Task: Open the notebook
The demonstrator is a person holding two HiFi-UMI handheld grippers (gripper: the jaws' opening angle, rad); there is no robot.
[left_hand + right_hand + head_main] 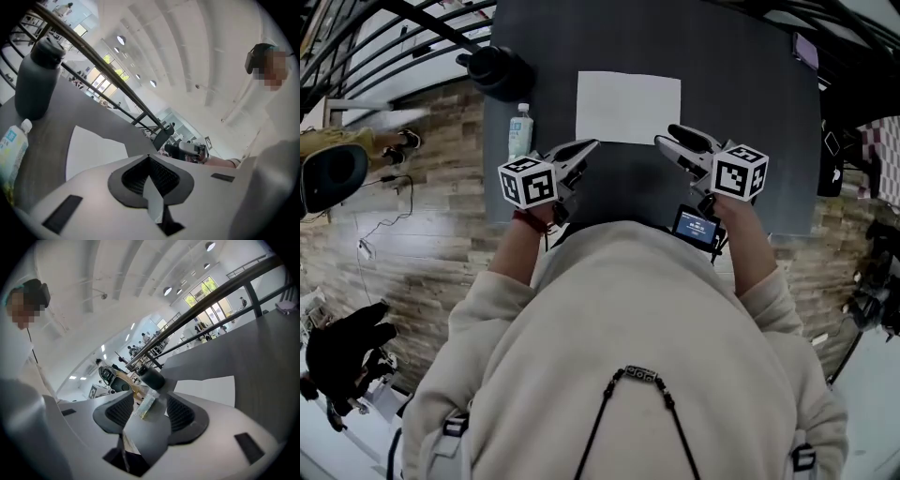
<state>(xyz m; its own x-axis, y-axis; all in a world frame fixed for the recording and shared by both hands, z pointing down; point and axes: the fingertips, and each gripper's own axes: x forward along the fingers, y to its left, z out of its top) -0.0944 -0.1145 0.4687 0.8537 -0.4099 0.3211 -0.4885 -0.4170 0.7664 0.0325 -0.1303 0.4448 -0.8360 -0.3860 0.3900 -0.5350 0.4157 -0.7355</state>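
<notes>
1. The notebook (628,106) (93,147) (208,387) lies flat as a plain white rectangle in the middle of the dark table (750,84), just ahead of both my grippers. No spine or page line shows in any view, so I cannot tell cover from page.
2. My left gripper (589,145) (149,157) is by the notebook's near left corner. Its fingers meet at the tips with nothing between them. In the left gripper view, the gripper's pale body hides the notebook's near edge.
3. My right gripper (664,141) (150,397) is by the near right corner. Its fingers stand wide apart and hold nothing. Only part of the notebook shows past its right finger.
4. A black bottle (497,70) (37,79) (152,378) and a clear plastic bottle (519,129) (11,150) (146,405) stand at the table's left edge. The left gripper view cuts off the plastic one, and the right gripper view shows it as a blurred sliver in the finger gap.
5. In the head view, my shoulders cover the table's near edge. A small lit screen (697,225) shows below my right wrist, its print too small to read.
</notes>
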